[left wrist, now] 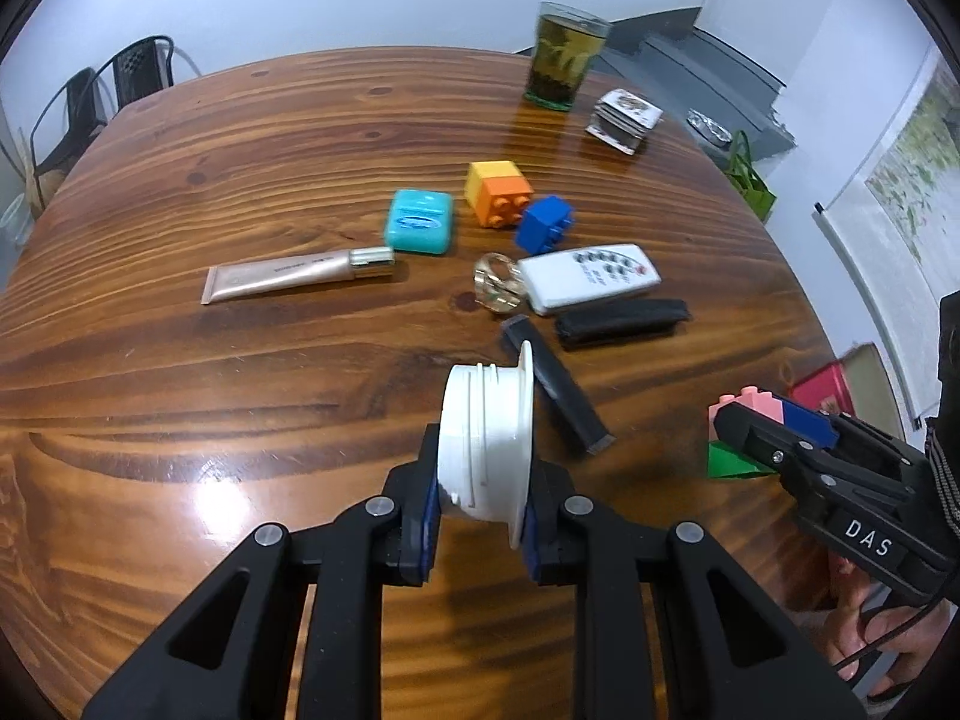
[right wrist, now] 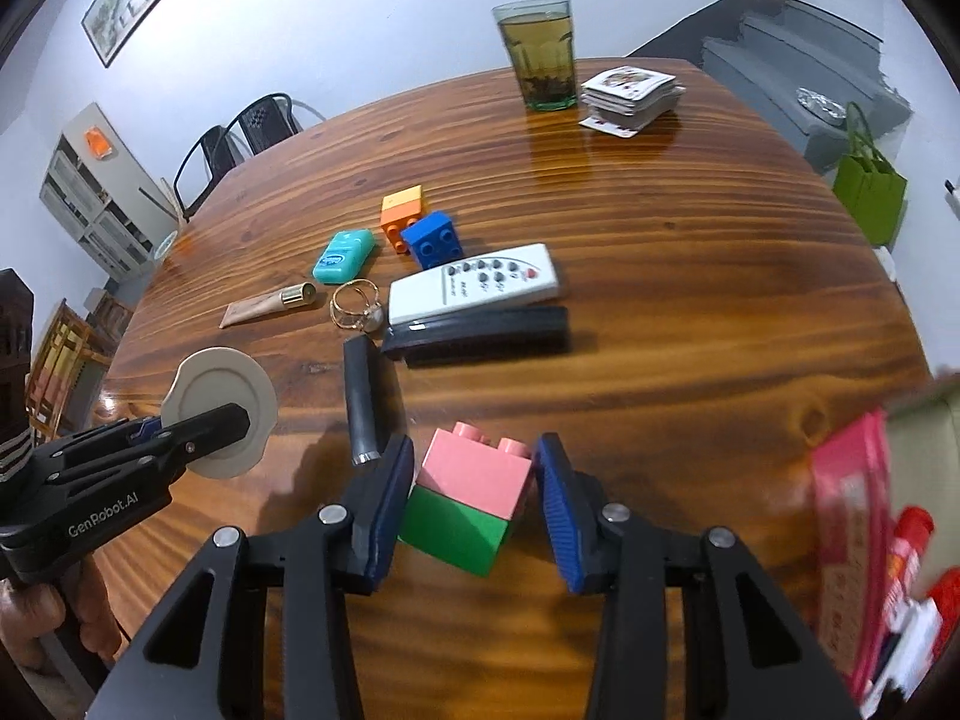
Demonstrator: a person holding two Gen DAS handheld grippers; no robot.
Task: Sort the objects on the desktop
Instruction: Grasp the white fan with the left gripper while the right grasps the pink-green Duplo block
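My left gripper (left wrist: 483, 516) is shut on a white threaded plastic lid (left wrist: 486, 438) and holds it above the wooden table (left wrist: 240, 360); the lid also shows in the right wrist view (right wrist: 225, 402). My right gripper (right wrist: 474, 510) has its blue pads on both sides of a pink-and-green block stack (right wrist: 471, 495) near the table's front edge; it also shows in the left wrist view (left wrist: 744, 438). In the middle lie an orange-yellow block (right wrist: 402, 213), a blue block (right wrist: 433, 240), a teal case (right wrist: 343, 256), a white remote (right wrist: 474, 285), a cosmetic tube (right wrist: 270, 306) and a gold ring (right wrist: 357, 306).
Two black bars (right wrist: 480, 336) (right wrist: 362, 396) lie near the remote. A glass of tea (right wrist: 540, 54) and a deck of cards (right wrist: 630, 93) stand at the far side. A pink box (right wrist: 852, 510) sits at the right edge. Chairs (right wrist: 240, 132) stand behind the table.
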